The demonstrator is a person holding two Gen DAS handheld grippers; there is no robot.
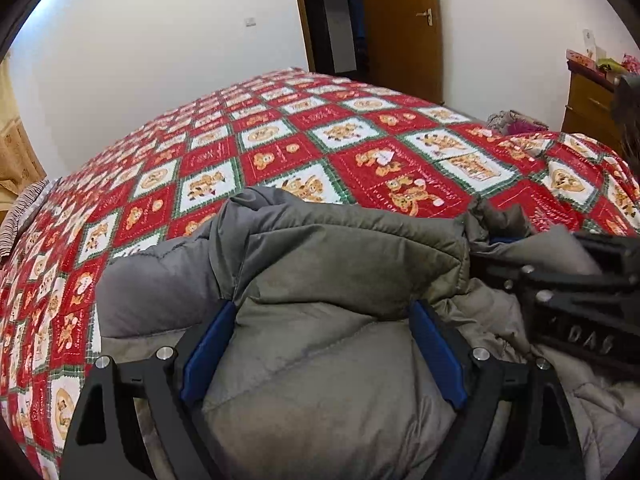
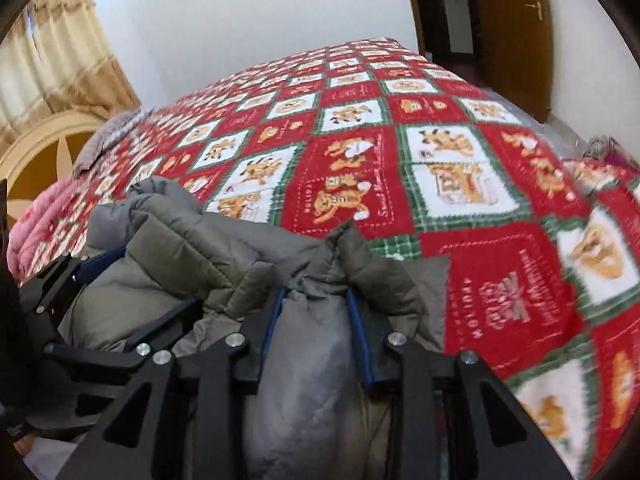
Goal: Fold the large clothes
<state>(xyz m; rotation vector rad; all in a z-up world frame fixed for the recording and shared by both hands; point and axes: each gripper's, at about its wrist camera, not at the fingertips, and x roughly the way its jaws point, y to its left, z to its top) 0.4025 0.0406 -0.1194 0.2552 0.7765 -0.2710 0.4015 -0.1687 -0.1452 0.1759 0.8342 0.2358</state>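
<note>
Closest to me, my left gripper is spread wide around a thick bundle of the grey padded jacket, blue pads against the fabric on both sides. My right gripper sits narrower, with a bunched fold of the same jacket between its blue pads; whether they truly press it I cannot tell. The jacket lies heaped at the near edge of the bed, its long axis running across my view from left to right. Beyond it stretches the red, white and green bear-patterned quilt. Farther off are a white wall, a wooden door, a dresser and, in the right view, beige curtains.
</note>
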